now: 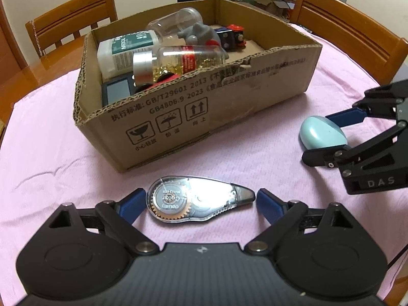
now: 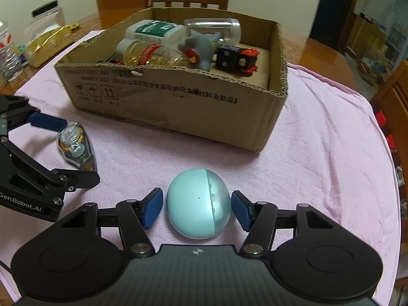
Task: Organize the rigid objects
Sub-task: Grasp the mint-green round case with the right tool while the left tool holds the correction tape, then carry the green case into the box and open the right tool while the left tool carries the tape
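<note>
Pink cloth (image 1: 229,153) covers the desk, and on it sits an open cardboard box (image 1: 178,117) holding a white bottle (image 1: 122,48), a clear jar of gold bits (image 1: 178,61), an empty clear jar (image 1: 176,21), a grey toy (image 1: 199,34), a small toy vehicle (image 1: 233,37) and a dark flat device (image 1: 117,93). Near the box, the left gripper (image 1: 201,204) stands wide around a correction tape (image 1: 196,202). Beside it, the right gripper (image 2: 197,207) brackets a pale blue egg-shaped case (image 2: 197,202) narrowly, with slim gaps at both pads

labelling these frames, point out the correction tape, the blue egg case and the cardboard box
correction tape (image 1: 199,199), left wrist view, clear body by the gear
blue egg case (image 2: 197,202), right wrist view, top of shell
cardboard box (image 1: 204,107), left wrist view, printed front wall
</note>
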`<state>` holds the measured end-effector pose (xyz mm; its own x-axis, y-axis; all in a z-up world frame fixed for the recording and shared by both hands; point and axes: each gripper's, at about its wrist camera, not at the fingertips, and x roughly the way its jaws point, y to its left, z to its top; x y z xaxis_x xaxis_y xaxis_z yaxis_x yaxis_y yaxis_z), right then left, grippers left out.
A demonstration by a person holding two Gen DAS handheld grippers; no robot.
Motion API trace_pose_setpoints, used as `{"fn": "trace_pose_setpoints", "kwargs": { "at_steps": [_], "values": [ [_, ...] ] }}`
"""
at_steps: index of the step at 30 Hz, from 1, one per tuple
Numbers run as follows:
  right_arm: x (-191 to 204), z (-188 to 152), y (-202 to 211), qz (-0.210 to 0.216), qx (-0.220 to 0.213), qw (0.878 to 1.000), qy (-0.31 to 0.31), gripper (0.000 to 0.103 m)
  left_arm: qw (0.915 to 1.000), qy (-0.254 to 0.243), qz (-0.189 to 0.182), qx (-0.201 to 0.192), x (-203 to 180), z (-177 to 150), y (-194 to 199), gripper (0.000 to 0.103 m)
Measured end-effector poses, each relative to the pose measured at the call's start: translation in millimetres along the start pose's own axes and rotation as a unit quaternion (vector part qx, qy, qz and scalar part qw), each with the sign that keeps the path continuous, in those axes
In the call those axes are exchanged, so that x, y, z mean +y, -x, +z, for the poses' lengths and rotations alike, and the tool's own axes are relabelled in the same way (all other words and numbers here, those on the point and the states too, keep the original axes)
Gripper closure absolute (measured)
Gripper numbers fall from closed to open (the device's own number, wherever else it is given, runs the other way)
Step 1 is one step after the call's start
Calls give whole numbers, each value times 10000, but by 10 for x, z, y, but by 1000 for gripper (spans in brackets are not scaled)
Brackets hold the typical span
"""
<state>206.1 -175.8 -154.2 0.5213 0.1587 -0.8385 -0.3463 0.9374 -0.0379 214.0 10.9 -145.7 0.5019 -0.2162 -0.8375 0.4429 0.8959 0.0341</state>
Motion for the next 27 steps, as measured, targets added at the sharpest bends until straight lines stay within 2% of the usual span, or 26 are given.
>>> {"fn": "trace_pose_setpoints", "kwargs": {
  "at_steps": [11, 14, 19, 24, 27],
  "values": [
    [-64, -4, 10, 336, 56, 9983, 471, 38, 9996, -142, -235, 24, 70, 28, -37, 8],
    [-70, 16, 7, 390, 103, 9977, 550, 38, 9996, -125, -253, 20, 70, 36, -39, 11],
    [-69, 41, 10, 300, 192, 9984, 444, 45, 9997, -59, -211, 105, 59, 55, -43, 13],
    [-63, 54, 5, 164, 270, 9990, 321, 45, 9992, 92, -273, 275, 66, 90, -23, 14],
    [-72, 60, 21, 93, 307, 9988, 365, 45, 9992, 15, -265, 291, 40, 85, 33, 14]
  ]
}}
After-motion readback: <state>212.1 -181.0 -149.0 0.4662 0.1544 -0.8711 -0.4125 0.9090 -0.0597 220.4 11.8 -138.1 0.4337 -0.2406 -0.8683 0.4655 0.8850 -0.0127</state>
